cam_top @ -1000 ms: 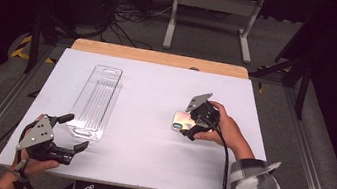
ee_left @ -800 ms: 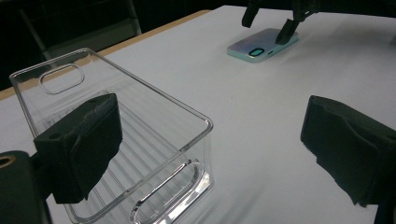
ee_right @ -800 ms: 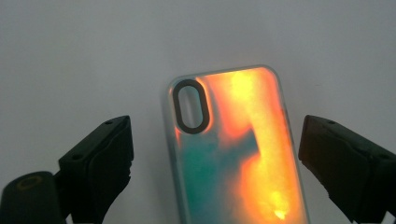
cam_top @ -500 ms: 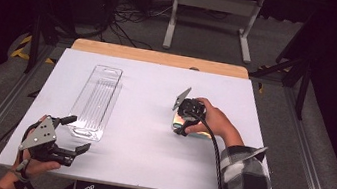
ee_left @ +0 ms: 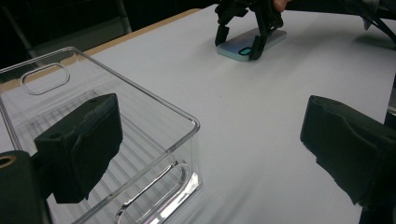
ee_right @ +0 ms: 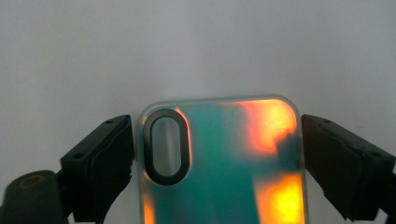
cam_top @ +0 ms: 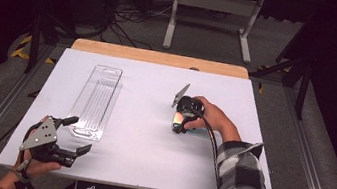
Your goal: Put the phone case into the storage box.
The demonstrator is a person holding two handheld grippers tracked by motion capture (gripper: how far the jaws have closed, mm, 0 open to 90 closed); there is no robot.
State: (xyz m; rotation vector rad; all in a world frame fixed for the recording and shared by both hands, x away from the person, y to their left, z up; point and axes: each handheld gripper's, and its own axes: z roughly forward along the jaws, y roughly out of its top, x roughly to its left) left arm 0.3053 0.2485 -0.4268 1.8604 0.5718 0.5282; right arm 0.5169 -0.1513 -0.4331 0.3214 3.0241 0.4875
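Observation:
An iridescent teal and orange phone case (ee_right: 224,163) with an oval camera hole lies flat on the white table (cam_top: 147,86). My right gripper (ee_right: 215,163) points down over it. Its jaws stand open on either side of the case's short end, very near the edges, with thin gaps showing. The high view has this gripper (cam_top: 178,122) right of the table's centre, over the case (cam_top: 179,119). The left gripper view shows the case (ee_left: 261,41) far off. My left gripper (cam_top: 74,136) rests open and empty at the near left, beside the near end of a clear plastic tray (cam_top: 97,101).
The long clear tray (ee_left: 140,107) has nothing in it and lies lengthwise on the left half of the table. A wooden strip (cam_top: 162,58) runs along the far edge. Dark floor, cables and a metal stand lie beyond.
The right hand has shifted left and tipped its gripper down over the phone case, so the jaws now straddle it. The left gripper has barely moved.

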